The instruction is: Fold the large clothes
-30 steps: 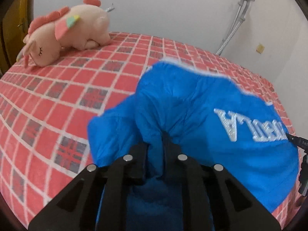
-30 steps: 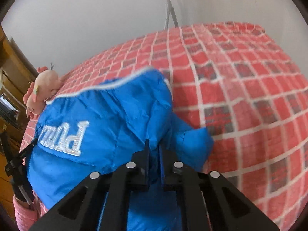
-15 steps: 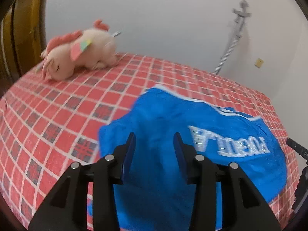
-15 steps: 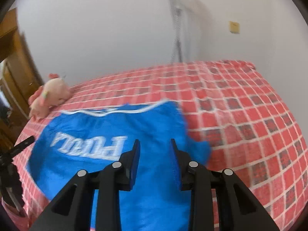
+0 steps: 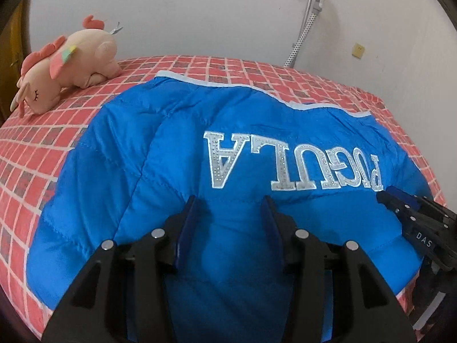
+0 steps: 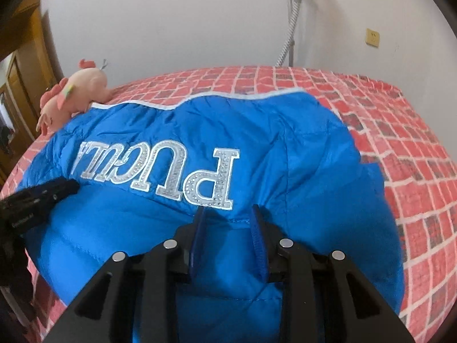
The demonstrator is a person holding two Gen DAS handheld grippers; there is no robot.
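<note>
- I see the jacket (image 5: 177,177) lying on the red checked bed (image 5: 42,143), its silver lettering (image 5: 294,165) facing up and reading upside down from my side.
- My left gripper (image 5: 230,208) has its jaws apart and opening – nothing is pinched; blue fabric lies below and beyond the gap, and I cannot tell whether the fingertips touch it.
- The left gripper sits just short of the first letters in its view, over the jacket's near part.
- My right gripper (image 6: 228,217) is spread too (a narrower gap than the left), with only jacket (image 6: 300,177) showing under and past the gap.
- Its tips sit just below the lettering (image 6: 160,168), near the big "P".
- Each gripper shows at the edge of the other's view – the right one (image 5: 405,211) over the jacket's near right part, the left one (image 6: 42,195) over its near left.
- The jacket's pale trimmed edge (image 5: 228,84) lies on the far side, towards the wall.
- A plush toy (image 5: 65,63) rests on the bed beyond the jacket's far left corner; from the right view it (image 6: 74,94) looks just beside the trim.
</note>
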